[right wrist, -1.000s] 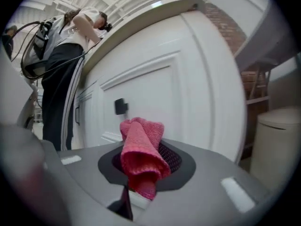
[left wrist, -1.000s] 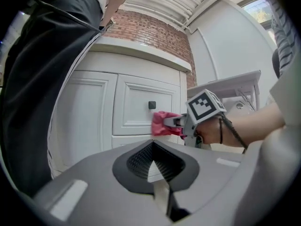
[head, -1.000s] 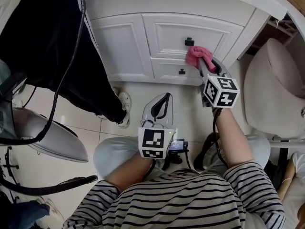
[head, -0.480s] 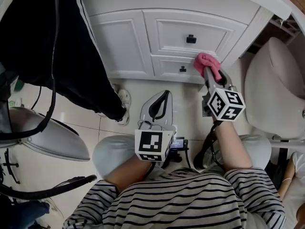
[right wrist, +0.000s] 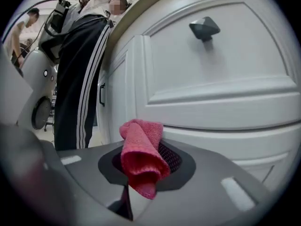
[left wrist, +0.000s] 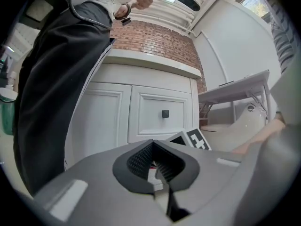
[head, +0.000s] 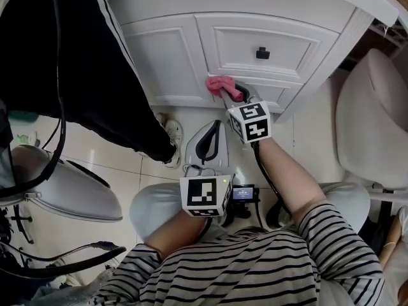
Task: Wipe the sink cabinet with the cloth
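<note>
The white sink cabinet [head: 172,50] fills the top of the head view, with a door at left and two drawers at right. My right gripper [head: 237,93] is shut on the pink cloth [head: 220,84] and presses it against the lower drawer, near its left edge. In the right gripper view the cloth [right wrist: 141,155] bunches out of the jaws just under the upper drawer's black knob [right wrist: 204,29]. My left gripper [head: 211,136] hangs low over the floor, apart from the cabinet, shut with nothing in it. The upper drawer knob [left wrist: 165,113] shows in the left gripper view.
A person in black trousers [head: 70,75] stands at the cabinet's left, one shoe [head: 171,136] near the cabinet base. A white toilet [head: 373,126] sits at right. A grey machine body [head: 64,190] and cables [head: 57,254] lie at left on the tiled floor.
My right gripper has carried the cloth down from the upper drawer and then leftward along the lower drawer. The left gripper has stayed about where it was.
</note>
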`<state>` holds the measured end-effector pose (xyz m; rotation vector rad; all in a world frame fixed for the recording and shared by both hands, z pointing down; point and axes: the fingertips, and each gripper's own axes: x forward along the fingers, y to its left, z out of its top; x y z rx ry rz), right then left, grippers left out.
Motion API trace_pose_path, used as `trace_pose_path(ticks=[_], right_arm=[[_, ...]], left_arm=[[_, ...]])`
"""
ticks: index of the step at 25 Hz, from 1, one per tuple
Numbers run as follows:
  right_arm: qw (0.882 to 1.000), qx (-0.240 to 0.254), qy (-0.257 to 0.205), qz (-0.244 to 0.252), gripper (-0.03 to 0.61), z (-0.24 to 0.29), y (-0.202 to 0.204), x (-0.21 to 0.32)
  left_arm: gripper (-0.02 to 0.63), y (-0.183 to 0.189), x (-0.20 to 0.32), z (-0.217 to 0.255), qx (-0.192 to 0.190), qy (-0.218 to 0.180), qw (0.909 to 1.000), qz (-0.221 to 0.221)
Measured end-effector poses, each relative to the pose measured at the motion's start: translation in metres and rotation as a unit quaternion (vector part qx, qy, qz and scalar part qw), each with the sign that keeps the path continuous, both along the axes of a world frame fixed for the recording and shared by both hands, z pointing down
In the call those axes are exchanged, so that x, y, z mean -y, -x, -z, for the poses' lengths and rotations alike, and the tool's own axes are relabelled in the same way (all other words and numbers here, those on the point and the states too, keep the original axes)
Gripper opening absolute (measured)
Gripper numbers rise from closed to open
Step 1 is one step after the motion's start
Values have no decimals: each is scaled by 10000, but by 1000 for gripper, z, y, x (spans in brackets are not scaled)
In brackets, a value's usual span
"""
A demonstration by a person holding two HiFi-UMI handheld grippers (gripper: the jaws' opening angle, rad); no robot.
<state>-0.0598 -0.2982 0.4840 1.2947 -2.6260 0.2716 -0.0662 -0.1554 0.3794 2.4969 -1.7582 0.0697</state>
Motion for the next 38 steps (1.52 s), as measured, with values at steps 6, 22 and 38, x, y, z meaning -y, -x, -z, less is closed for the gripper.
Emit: trace_pose_path(ticks=[6, 22, 38], right_arm=[[9967, 186, 116, -784, 92, -3, -99, -7], [9891, 431, 361, -1363, 92, -14, -135, -42], [9956, -246, 510, -740, 92, -57, -58, -8]], left_arm=[[-6, -8, 2, 0, -89, 34, 9998, -183], [-6, -20, -7, 5, -141, 7, 9995, -295], [-6, -23, -3, -4, -75, 21, 9990, -433]])
